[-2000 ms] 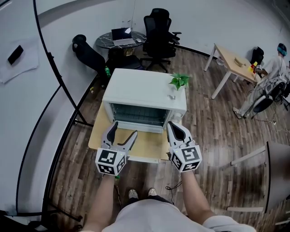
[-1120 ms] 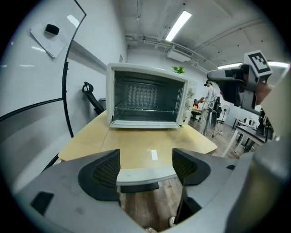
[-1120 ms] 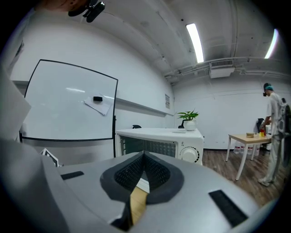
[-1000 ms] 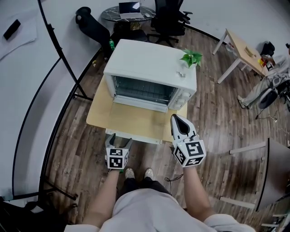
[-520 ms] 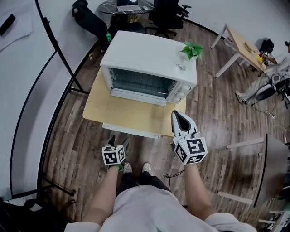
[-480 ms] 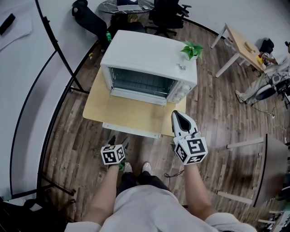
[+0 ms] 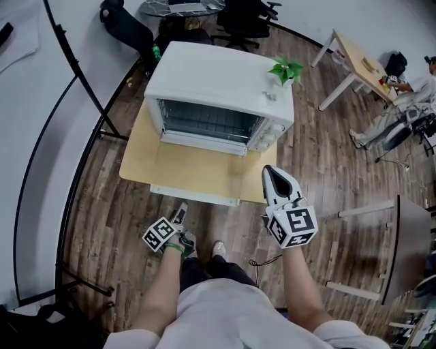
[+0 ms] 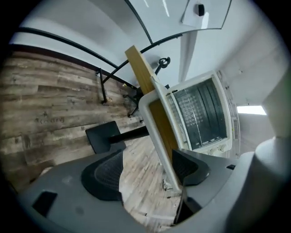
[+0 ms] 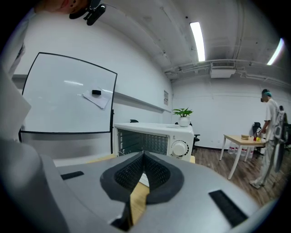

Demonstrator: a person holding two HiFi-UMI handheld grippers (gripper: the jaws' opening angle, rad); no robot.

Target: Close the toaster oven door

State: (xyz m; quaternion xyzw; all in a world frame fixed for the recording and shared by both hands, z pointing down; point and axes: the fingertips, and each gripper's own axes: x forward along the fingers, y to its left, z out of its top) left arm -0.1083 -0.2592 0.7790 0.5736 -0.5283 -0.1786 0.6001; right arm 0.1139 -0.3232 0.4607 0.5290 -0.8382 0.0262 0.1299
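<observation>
The white toaster oven (image 7: 218, 85) stands on a small wooden table (image 7: 197, 174). Its glass door appears upright against its front, the rack showing through, and it also shows in both gripper views (image 8: 204, 113) (image 9: 150, 136). My left gripper (image 7: 179, 213) hangs low in front of the table's near edge (image 8: 159, 118), over the floor; it is open and holds nothing (image 8: 148, 166). My right gripper (image 7: 271, 172) sits by the table's front right corner, aimed at the oven. Its jaws meet, shut on nothing (image 9: 143, 159).
A small potted plant (image 7: 285, 68) stands on the oven's top right. A black curved stand (image 7: 68, 102) runs along the left. Office chairs (image 7: 242, 13) and a round table are behind, with a light wooden table (image 7: 361, 65) and a person (image 7: 417, 88) at far right.
Both grippers have drawn back from the oven's front. The left one has dropped below the table edge and turned. The right one stays shut near the table's right corner.
</observation>
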